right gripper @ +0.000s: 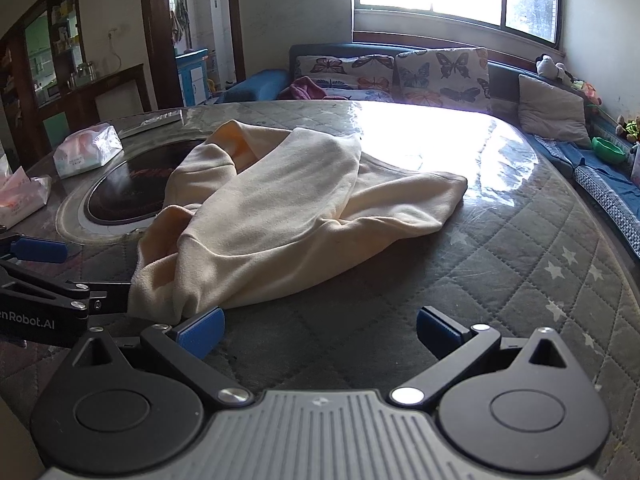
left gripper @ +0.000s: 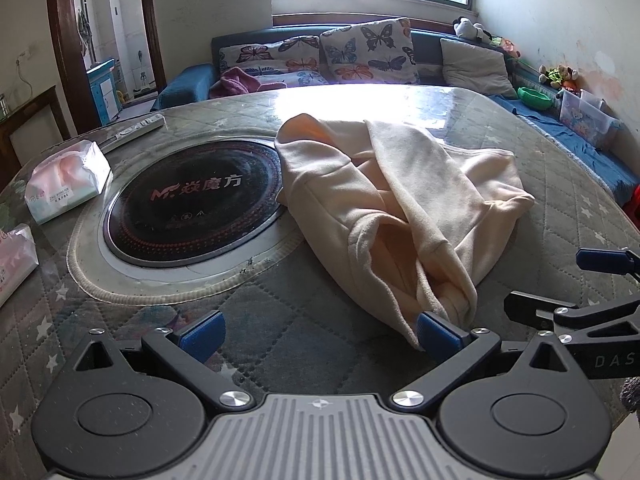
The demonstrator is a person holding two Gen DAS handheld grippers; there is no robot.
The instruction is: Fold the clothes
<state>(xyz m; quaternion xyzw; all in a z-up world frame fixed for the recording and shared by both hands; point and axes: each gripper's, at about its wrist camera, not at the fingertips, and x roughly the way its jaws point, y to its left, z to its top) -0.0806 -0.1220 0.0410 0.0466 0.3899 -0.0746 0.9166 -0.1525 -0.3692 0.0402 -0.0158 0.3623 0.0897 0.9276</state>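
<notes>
A cream fleece garment (left gripper: 400,204) lies crumpled on the quilted round table (left gripper: 280,320), partly over the black cooktop. In the left wrist view my left gripper (left gripper: 320,338) is open, its right blue pad (left gripper: 436,334) touching the garment's near edge. The right gripper's fingers (left gripper: 600,260) show at the right edge of that view. In the right wrist view the same garment (right gripper: 280,216) spreads ahead; my right gripper (right gripper: 320,330) is open, its left pad (right gripper: 202,330) just at the cloth's near corner. The left gripper's arm (right gripper: 48,304) enters from the left.
A round black induction cooktop (left gripper: 192,204) is set in the table. Two tissue packs (left gripper: 66,180) and a remote (left gripper: 140,128) lie at the left. A sofa with butterfly cushions (left gripper: 360,52) stands behind the table. Sun glare covers the far tabletop (right gripper: 420,132).
</notes>
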